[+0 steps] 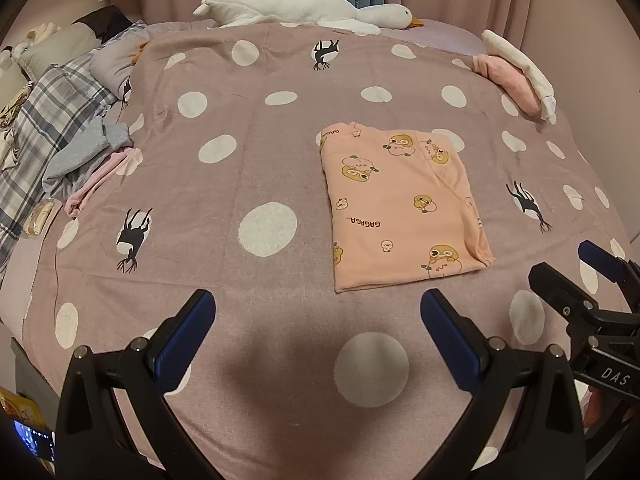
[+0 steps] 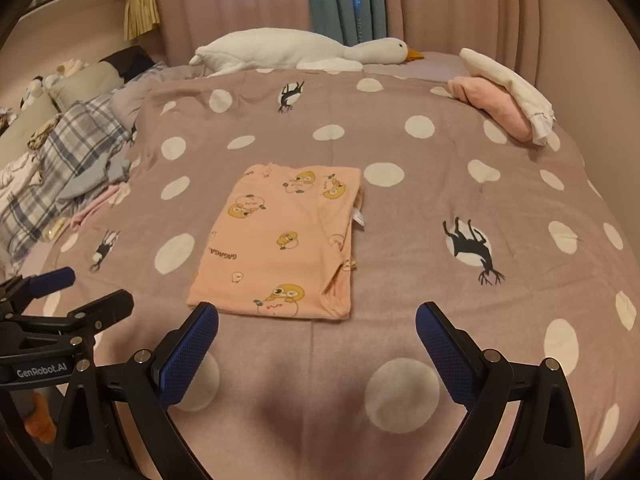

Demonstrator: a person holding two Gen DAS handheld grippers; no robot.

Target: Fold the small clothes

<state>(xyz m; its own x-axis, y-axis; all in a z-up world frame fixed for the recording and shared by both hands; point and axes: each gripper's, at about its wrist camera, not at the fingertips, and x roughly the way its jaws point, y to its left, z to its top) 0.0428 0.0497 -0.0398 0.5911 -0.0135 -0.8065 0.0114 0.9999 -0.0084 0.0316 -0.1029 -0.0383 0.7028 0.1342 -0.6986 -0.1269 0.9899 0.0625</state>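
A peach garment with duck prints (image 1: 404,204) lies folded into a flat rectangle on the dotted mauve bedspread (image 1: 240,140); it also shows in the right wrist view (image 2: 280,244). My left gripper (image 1: 318,312) is open and empty, hovering above the bedspread near the garment's near-left corner. My right gripper (image 2: 316,324) is open and empty, just short of the garment's near edge. Each gripper shows at the edge of the other's view: the right gripper (image 1: 576,264), the left gripper (image 2: 84,284).
A pile of unfolded clothes, grey and pink (image 1: 88,164), lies at the left by a plaid blanket (image 1: 36,136). Folded pink and white clothes (image 1: 520,76) sit at the far right. A white goose plush (image 1: 296,8) lies along the far edge by the curtains.
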